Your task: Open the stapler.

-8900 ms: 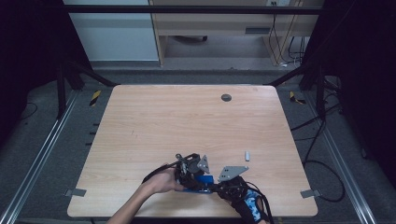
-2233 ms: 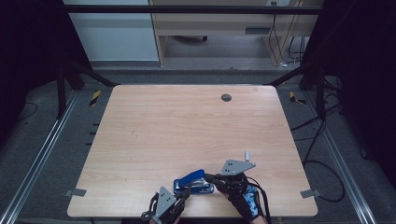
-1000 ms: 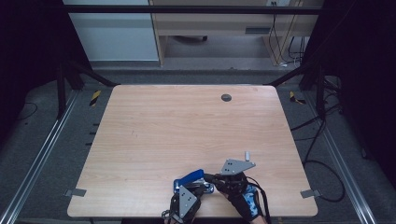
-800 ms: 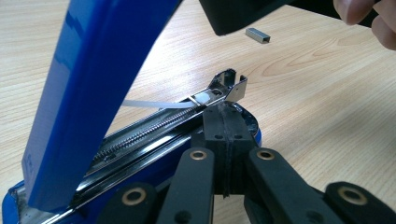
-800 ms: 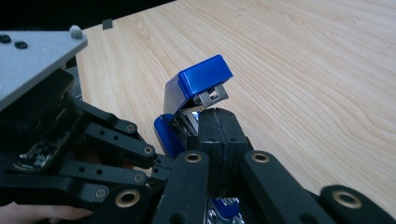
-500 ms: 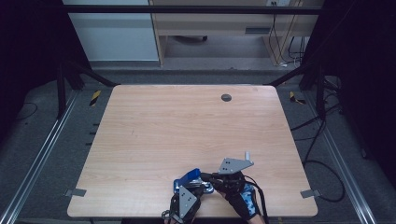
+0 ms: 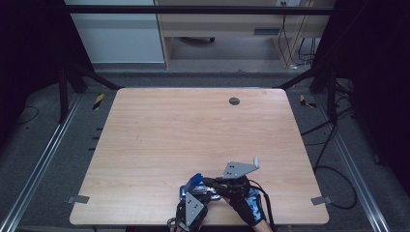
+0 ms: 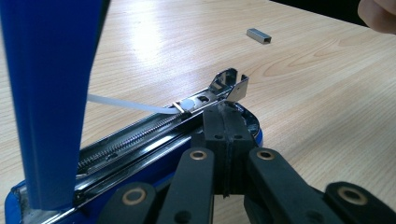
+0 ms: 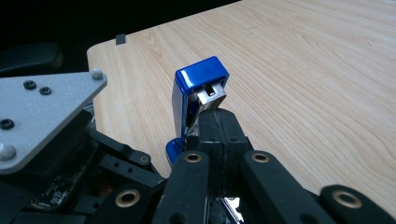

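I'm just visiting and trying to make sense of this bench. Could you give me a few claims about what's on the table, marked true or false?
1. The blue stapler is flipped open, its top raised. True.
2. A small strip of staples lies loose on the table. True.
3. The staple strip is already loaded in the stapler's metal channel. False: it lies apart on the wood.
4. The left gripper has its jaws spread wide. False: they are pressed together by the stapler's base.
5. The stapler sits near the table's far edge. False: it is at the near edge.

Wooden table [image 7: 193, 130]; stapler [image 8: 154, 140], staple strip [image 8: 258, 35]
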Demonstrator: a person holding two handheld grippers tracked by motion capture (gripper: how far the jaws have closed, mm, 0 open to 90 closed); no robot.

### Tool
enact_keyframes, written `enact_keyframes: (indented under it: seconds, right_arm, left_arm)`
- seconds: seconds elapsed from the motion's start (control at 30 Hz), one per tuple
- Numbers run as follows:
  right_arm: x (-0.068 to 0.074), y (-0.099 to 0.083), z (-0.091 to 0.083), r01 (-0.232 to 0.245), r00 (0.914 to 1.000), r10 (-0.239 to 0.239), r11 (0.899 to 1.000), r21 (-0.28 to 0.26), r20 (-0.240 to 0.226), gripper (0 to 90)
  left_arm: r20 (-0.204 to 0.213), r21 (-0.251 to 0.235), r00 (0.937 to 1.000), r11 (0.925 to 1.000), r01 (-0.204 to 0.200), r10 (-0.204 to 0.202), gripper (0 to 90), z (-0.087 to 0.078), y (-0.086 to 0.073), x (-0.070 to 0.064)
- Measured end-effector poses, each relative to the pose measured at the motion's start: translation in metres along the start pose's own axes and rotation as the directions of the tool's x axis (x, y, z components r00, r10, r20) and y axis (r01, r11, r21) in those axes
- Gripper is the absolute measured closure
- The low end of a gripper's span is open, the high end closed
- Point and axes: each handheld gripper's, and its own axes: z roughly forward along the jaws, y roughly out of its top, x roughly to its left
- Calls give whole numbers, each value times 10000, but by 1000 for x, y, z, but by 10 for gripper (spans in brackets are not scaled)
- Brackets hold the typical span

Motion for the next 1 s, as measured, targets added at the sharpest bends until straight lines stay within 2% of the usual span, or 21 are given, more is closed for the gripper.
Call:
enact_keyframes:
  seconds: [1.0]
  right_arm:
    - [10, 22, 27, 263, 9970, -279, 9994, -233, -728, 900]
  left_arm:
    - [-85, -20, 10000, 10000, -45, 45, 899, 0, 0, 0]
